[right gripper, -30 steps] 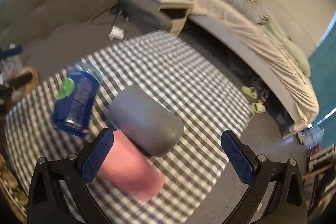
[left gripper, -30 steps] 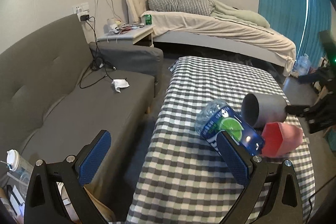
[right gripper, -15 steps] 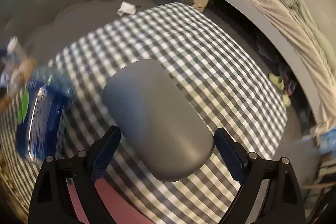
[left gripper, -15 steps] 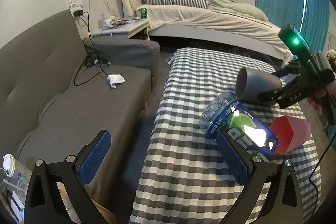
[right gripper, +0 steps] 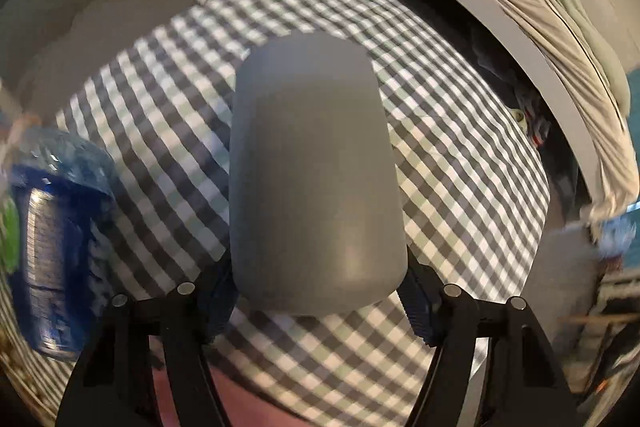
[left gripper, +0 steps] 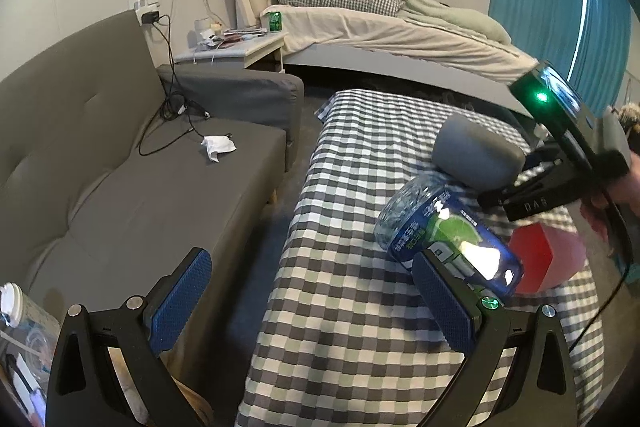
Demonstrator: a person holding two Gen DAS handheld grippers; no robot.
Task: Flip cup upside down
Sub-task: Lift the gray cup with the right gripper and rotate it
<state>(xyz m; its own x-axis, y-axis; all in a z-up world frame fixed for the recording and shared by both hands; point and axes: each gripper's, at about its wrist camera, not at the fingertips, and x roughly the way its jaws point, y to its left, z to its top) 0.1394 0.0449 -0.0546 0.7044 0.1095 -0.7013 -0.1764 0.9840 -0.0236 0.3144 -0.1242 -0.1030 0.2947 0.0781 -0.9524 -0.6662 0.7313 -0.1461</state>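
The grey cup (right gripper: 316, 171) is held in my right gripper (right gripper: 320, 303), which is shut on its rim end. The cup's closed base points away from the camera, above the checked table (right gripper: 460, 155). In the left wrist view the grey cup (left gripper: 476, 157) is lifted off the checked table (left gripper: 352, 267) and lies roughly level, held by the right gripper's black body (left gripper: 560, 163). My left gripper (left gripper: 312, 301) is open and empty, low at the table's near left edge.
A blue plastic bottle (left gripper: 448, 239) lies on the table beside a pink cup (left gripper: 548, 259) lying on its side. The bottle also shows in the right wrist view (right gripper: 56, 247). A grey sofa (left gripper: 132, 179) stands left of the table, a bed (left gripper: 400, 31) behind.
My right gripper closed on the grey cup, lifted it off the table and turned it, so its base now points away. The left gripper stayed open and nearly still.
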